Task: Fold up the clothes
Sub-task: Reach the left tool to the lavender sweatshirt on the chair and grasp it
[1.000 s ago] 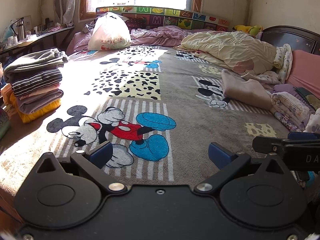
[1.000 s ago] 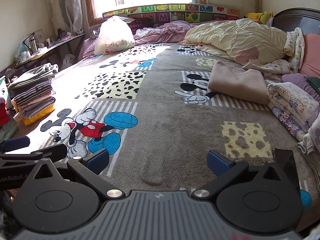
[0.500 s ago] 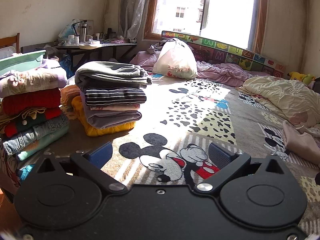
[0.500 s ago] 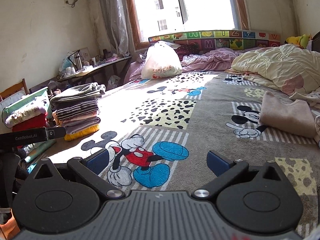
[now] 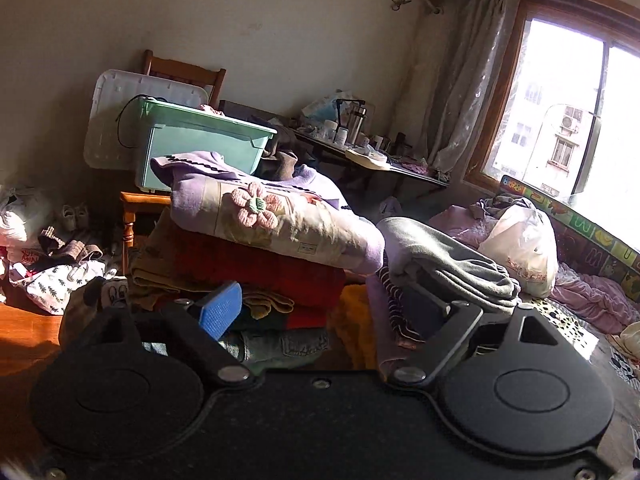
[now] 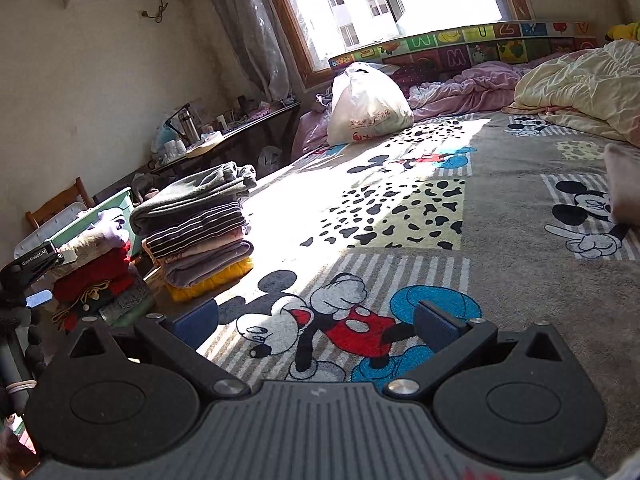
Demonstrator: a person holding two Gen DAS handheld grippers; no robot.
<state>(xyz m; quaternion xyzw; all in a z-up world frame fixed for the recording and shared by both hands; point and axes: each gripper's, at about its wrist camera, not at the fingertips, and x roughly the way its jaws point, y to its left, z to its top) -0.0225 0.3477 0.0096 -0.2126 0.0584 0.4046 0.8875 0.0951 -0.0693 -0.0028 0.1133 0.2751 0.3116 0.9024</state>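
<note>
**Two stacks of folded clothes at the bed's edge, both my claws empty**

The bed's cartoon-mouse blanket (image 6: pixel 400 216) fills most of my right view, sunlit, with a rumpled cream quilt (image 6: pixel 580 84) at its far right. Along the window runs a foam mat (image 6: pixel 460 46) printed with letters; I can read W, M and U. A white plastic bag (image 6: pixel 366 106) sits before it, its red printing too small for me to read.

The folded clothes stand in two stacks at the blanket's left edge. The nearer-to-window stack (image 6: pixel 200 232) has a grey garment on top, then striped, pink, mauve and yellow layers. Just beside it, the second stack (image 5: pixel 256 248) is topped by a lilac sweater (image 5: pixel 272 208) with a knitted pink flower and a small illegible label. Behind stands a green plastic bin (image 5: pixel 200 144).

My left gripper (image 5: pixel 320 312) faces these stacks, jaws wide but closing, nothing between them; its side reads "GenRobot.AI". My right gripper (image 6: pixel 316 324) hangs wide over the blanket, gripping nothing.
</note>
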